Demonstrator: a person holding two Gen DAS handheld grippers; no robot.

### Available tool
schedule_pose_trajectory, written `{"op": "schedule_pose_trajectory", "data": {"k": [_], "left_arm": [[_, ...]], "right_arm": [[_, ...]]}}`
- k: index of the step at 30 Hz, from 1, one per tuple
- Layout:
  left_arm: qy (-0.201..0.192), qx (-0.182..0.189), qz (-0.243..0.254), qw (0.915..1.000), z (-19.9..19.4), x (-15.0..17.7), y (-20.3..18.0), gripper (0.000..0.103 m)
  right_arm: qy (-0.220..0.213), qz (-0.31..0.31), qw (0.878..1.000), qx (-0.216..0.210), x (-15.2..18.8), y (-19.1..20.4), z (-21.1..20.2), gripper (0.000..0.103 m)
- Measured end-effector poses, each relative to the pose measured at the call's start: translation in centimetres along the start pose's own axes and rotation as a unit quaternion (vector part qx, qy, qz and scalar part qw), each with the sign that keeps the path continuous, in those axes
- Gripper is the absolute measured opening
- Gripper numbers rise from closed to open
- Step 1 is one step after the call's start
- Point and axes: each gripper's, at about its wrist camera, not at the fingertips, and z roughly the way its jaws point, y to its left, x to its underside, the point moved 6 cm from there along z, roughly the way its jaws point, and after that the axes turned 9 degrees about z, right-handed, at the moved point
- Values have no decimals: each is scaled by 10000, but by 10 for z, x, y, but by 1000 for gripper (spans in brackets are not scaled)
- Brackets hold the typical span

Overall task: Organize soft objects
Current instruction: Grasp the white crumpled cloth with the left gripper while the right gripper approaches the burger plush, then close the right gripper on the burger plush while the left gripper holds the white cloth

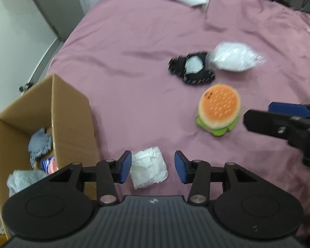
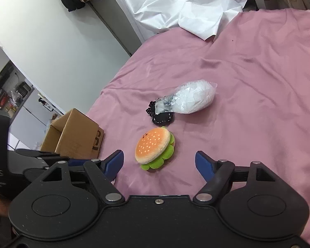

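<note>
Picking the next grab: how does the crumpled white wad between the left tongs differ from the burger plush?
The white wad is plain, wrinkled and lumpy; the burger plush is orange with a green frill, round and smooth. The wad lies between the open left tongs, nearest the cardboard box; the burger lies ahead of the open right tongs, not yet between them. Both rest on the pink sheet, outside the box, ungripped.

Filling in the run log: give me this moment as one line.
left claw: open around white wad | right claw: open near burger plush | box: partly filled
</note>
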Motion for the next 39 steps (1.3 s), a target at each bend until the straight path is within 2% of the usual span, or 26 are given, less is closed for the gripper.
{"op": "schedule_pose_trajectory", "data": {"k": [6,10,12,13,15,20,22,24,27,33,39], "left_arm": [[240,-321,-46,9992,10,2,3,45],[332,-465,-22,9984,16,2,2,44],[364,-570,-99,9977,18,2,4,32],[374,-590,-194,9974,20,1,6,31],[314,-554,-371,9973,20,1,11,30],[109,-438,-482,9978,12,-3,15,30],[-1,-351,-419,9985,9,-5,13,30],[-82,-270,-360,9990,5,-6,10,30],[-205,-186,-400,9988,-1,-8,7,30],[-405,-64,-499,9979,-11,-12,7,30],[-571,23,-555,9968,-24,-8,15,30]], "right_arm": [[180,-78,9995,-262,2,-1,9,74],[282,-142,9992,-259,4,-2,21,72],[286,-66,9992,-261,4,-5,26,69],[261,-50,9993,-279,3,-6,26,68],[167,-40,9994,-284,1,-8,27,64],[135,-33,9994,-313,0,-9,35,63],[100,-8,9995,-295,0,-10,35,57],[64,23,9997,-242,-2,-13,36,39],[53,88,9997,-232,-2,-18,37,30],[-70,18,9999,-108,0,-11,23,23],[-275,-14,9996,77,-1,-4,-1,22]]}}
